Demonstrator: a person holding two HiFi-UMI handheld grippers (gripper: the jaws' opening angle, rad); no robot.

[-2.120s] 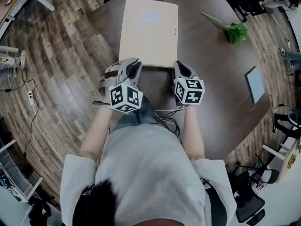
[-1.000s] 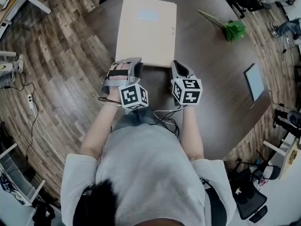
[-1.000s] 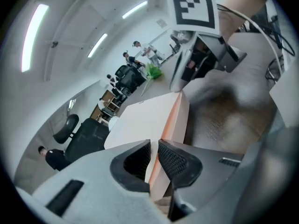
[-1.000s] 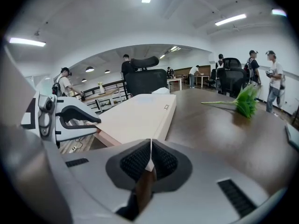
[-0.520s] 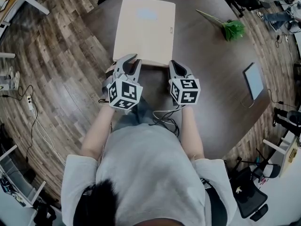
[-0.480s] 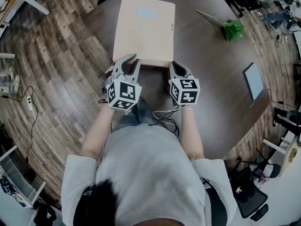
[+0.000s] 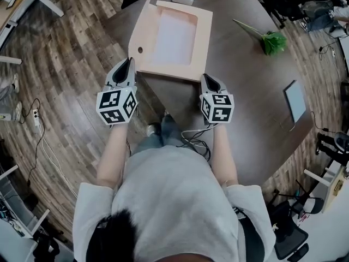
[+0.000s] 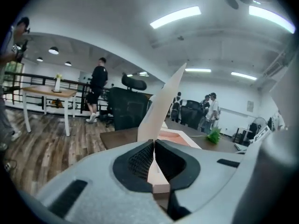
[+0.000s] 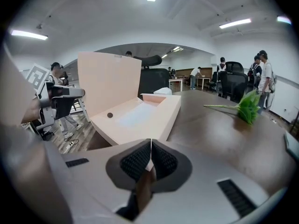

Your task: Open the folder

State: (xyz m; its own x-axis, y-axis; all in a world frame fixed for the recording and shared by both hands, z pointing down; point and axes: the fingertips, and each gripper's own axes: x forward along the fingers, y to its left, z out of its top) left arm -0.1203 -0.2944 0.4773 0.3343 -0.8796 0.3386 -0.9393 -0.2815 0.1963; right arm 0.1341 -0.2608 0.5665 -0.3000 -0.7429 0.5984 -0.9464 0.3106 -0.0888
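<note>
left gripper — just now closing, pinching raised cover between pads | right gripper — clamped shut on near corner of folder

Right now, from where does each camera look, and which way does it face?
Head view: on the person's head, facing steeply down at table and open folder; shows arms, torso.
Left gripper view: on the left gripper, facing along jaws that just closed on the raised cover.
Right gripper view: on the right gripper, facing across the folder; jaws pinch its corner.
Shared: cover and green plant, in both gripper views.
</note>
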